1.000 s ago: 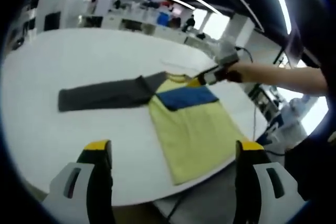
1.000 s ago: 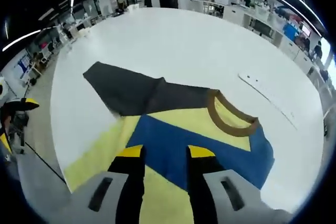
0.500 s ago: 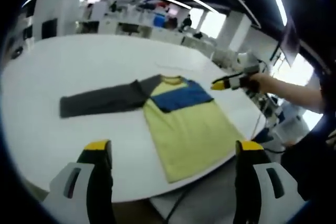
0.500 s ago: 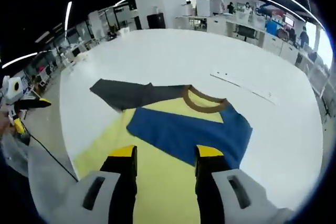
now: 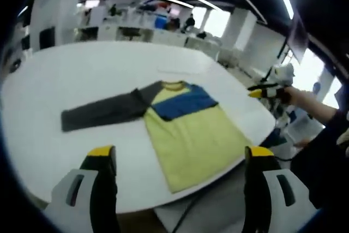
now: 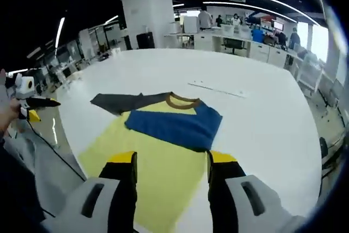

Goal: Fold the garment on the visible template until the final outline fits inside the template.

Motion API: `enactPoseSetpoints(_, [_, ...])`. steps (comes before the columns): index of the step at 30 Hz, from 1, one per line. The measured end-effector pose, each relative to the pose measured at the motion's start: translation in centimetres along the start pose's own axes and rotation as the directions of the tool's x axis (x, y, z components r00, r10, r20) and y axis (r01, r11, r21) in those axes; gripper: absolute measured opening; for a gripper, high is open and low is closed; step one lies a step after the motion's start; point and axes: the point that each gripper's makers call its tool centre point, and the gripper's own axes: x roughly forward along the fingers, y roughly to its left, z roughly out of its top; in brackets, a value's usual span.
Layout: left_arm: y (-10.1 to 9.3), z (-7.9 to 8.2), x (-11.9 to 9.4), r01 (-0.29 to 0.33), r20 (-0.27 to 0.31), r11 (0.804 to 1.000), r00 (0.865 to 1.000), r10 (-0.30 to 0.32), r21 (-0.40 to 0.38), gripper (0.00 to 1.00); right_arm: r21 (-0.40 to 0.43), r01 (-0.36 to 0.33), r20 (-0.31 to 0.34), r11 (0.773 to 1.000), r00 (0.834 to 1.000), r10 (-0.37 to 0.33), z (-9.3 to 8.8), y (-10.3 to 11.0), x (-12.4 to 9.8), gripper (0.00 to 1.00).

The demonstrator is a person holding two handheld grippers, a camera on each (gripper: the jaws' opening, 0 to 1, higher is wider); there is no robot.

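A garment lies flat on the white table (image 5: pixel 65 69): a yellow body (image 5: pixel 188 140), a blue sleeve (image 5: pixel 182 103) folded across the chest, a brown collar (image 6: pixel 181 101) and a grey sleeve (image 5: pixel 103 112) stretched out to the side. My left gripper (image 5: pixel 180 154) hovers off the table's near edge, jaws wide apart and holding nothing. My right gripper (image 6: pixel 172 159) is open above the yellow hem (image 6: pixel 147 178), clear of the cloth. In the left gripper view a hand holds the right gripper (image 5: pixel 263 90) out beyond the table's right rim.
A thin pale strip (image 6: pixel 215 88) lies on the table beyond the collar. The left gripper (image 6: pixel 38 102) shows at the left, off the table edge. Desks, pillars and people stand far behind. A cable (image 6: pixel 49 151) hangs below the table's side.
The right gripper has drawn back from the collar area to beyond the table edge, and its jaws stand wider apart. The blue sleeve stays folded over the chest. The left gripper hardly moved.
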Motion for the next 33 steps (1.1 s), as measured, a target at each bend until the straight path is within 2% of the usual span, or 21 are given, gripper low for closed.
enactPoseSetpoints(5, [-0.7,0.7,0.1,0.003,0.005,1.0,1.0,-0.003,0.015,0.94,0.015,0.021,0.026,1.0,0.999,-0.021,-0.4,-0.7,-2.8,0.61])
enactPoseSetpoints(7, [-1.0,1.0,0.0,0.007,0.006,1.0,1.0,-0.007,0.022,0.94,0.03,0.012,0.056,0.999,0.998,-0.013,-0.3,-0.7,-3.9,0.64])
enactPoseSetpoints(12, [-1.3,1.1,0.0,0.013,0.003,0.999,1.0,-0.013,0.031,0.95,0.0,-0.026,0.137,1.0,0.99,0.025,0.5,0.1,-5.8,0.84])
enactPoseSetpoints(17, [-1.2,1.1,-0.2,0.006,0.004,1.0,1.0,-0.006,0.027,0.95,-0.019,-0.037,0.186,0.999,0.982,0.04,1.0,0.6,-7.3,0.98])
enactPoseSetpoints(22, [-1.0,1.2,-0.4,-0.002,0.006,1.0,1.0,0.002,0.022,0.95,-0.019,-0.006,0.273,1.0,0.962,0.012,1.6,-0.2,-8.6,1.0])
enactPoseSetpoints(28, [-0.8,1.2,-0.8,-0.014,0.016,1.0,1.0,0.014,0.012,0.95,0.007,0.012,0.295,1.0,0.955,-0.014,1.0,-0.8,-9.6,1.0])
enactPoseSetpoints(33, [-0.5,1.2,-1.1,-0.024,0.024,1.0,0.999,0.024,-0.002,0.95,0.048,0.019,0.293,0.999,0.956,-0.032,0.3,-1.3,-9.6,1.0])
